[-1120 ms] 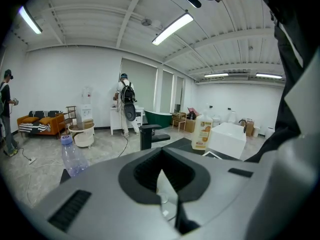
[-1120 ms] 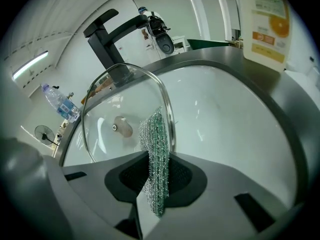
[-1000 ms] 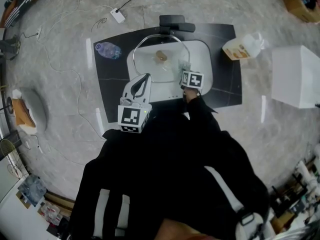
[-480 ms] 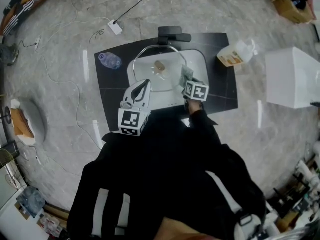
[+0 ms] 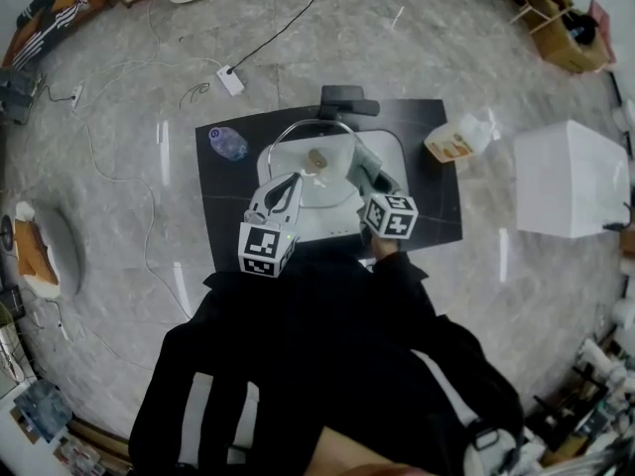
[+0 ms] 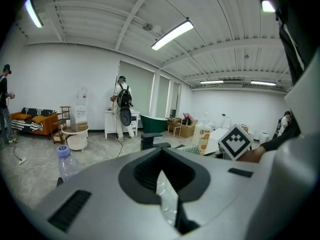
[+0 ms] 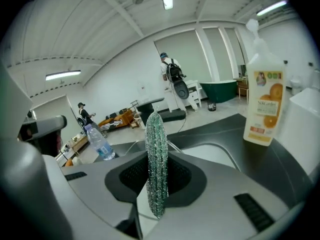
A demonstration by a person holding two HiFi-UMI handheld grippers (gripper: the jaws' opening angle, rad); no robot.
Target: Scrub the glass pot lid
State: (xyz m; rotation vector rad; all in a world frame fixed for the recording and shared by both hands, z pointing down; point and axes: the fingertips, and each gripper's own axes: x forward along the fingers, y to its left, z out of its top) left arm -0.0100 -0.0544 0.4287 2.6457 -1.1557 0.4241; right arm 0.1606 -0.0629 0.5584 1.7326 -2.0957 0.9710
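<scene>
The glass pot lid (image 5: 303,179), with a metal rim and a brown knob (image 5: 317,157), rests in a white tray (image 5: 390,157) on a black mat (image 5: 218,181). My left gripper (image 5: 287,181) is shut on the lid's near left edge; clear glass (image 6: 167,196) shows between its jaws. My right gripper (image 5: 361,167) is shut on a silvery green scrub sponge (image 7: 156,159), which stands upright between the jaws. In the head view the sponge (image 5: 363,160) is at the lid's right side; I cannot tell whether it touches the glass.
A water bottle (image 5: 228,144) lies on the mat's left part. An orange-labelled detergent bottle (image 5: 456,142) stands at the mat's right edge, beside a white box (image 5: 571,177). A black device (image 5: 342,97) sits behind the tray. Cables (image 5: 149,77) trail across the floor at left.
The head view has shifted. My right gripper's cube has drawn back toward me while the sponge stays by the lid's right side. My left gripper keeps its hold on the lid.
</scene>
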